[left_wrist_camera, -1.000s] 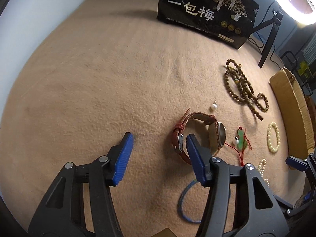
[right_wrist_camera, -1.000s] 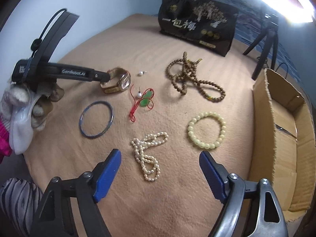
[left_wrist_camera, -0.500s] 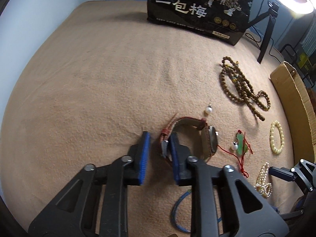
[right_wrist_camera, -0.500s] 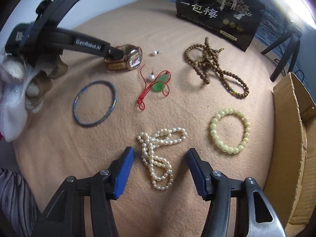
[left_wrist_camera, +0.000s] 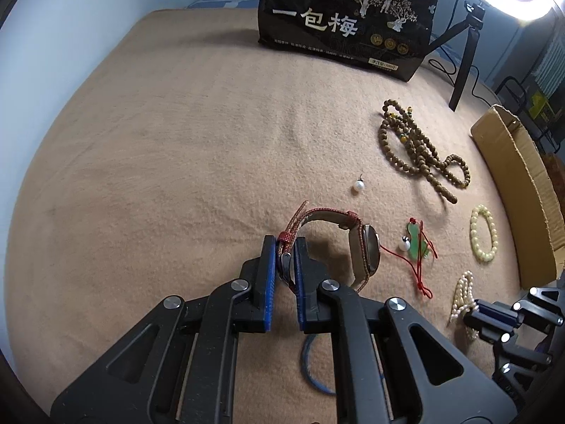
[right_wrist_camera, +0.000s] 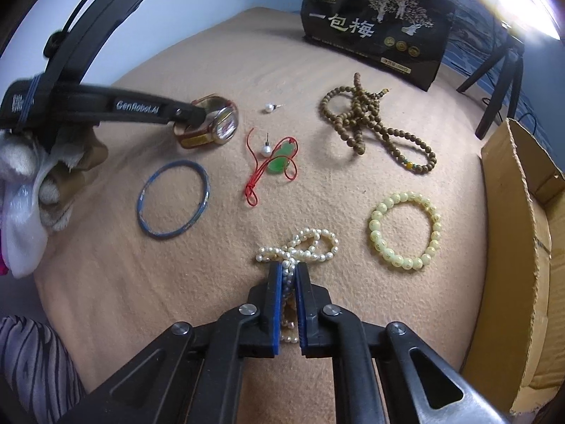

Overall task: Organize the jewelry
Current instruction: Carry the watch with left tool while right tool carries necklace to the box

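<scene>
The watch [left_wrist_camera: 365,252] stood on its edge near the middle of the tan blanket [left_wrist_camera: 176,141], its red strap arching over toward the left gripper [left_wrist_camera: 284,251], whose blue pads were clamped narrow on the buckle end of the strap, probably because the strap gives a thin, graspable loop where the round case would slip. Toward the blanket's near edge, the pearl necklace [right_wrist_camera: 300,245] lay bunched in a small heap, and the right gripper [right_wrist_camera: 289,275] had its jaws closed tight on several strands at once; pinching the bundle rather than a single strand looked like the way to bring the whole necklace up in one lift. Neither piece appeared raised yet. Between the two lay the green pendant [right_wrist_camera: 279,162] on its red cord, with one pearl earring [right_wrist_camera: 265,148] touching the cord and another pearl earring [right_wrist_camera: 270,107] just beyond. The blue bangle [right_wrist_camera: 173,199] lay flat near the left hand [right_wrist_camera: 46,169]. Toward the right edge were the yellow bead bracelet [right_wrist_camera: 404,231] and the brown bead strand [right_wrist_camera: 367,120], both close to the cardboard box [right_wrist_camera: 522,247] at that edge, the likely destination. A black snack bag [right_wrist_camera: 378,24] stood at the far edge.
</scene>
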Demonstrator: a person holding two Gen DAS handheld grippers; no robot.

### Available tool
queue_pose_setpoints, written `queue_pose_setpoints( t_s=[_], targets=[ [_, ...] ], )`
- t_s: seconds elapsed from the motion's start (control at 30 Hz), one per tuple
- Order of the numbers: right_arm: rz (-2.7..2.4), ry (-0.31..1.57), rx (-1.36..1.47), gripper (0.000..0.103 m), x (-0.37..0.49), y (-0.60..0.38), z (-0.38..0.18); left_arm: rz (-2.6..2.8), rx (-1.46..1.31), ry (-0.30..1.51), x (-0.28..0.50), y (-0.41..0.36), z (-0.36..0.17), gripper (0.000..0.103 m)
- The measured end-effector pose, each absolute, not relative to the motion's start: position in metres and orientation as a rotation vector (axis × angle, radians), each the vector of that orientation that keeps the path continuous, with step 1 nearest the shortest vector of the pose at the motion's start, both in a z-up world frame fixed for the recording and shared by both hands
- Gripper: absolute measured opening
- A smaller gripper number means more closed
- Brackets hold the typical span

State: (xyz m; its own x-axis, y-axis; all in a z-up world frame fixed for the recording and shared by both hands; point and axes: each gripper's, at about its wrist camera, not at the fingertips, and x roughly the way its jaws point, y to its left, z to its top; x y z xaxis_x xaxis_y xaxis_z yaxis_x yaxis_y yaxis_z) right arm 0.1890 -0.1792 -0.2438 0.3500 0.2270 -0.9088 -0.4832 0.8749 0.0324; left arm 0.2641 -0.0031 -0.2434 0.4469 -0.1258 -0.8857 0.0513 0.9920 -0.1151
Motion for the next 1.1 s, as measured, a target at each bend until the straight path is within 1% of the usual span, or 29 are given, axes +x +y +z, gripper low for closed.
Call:
queue_pose_setpoints(
  t_s=[0.63, 0.87, 1.1],
  targets=[
    [0.370, 0.942, -0.106, 0.004, 0.160, -0.240, -0.153, -0.208, -0.053, 0.989, 0.221, -0.032, -0.174, 0.008],
    [0.316, 0.862, -0.070, 0.004, 0.147, -0.273, -0.115, -0.280, -0.043, 0.953, 0.212, -0.062, -0.149, 0.008],
    [0.250, 0.819, -0.061, 0.004, 0.144, -0.307, -0.097, -0.349, -0.035, 0.933, 0.211, -0.101, -0.136, 0.008]
  ],
)
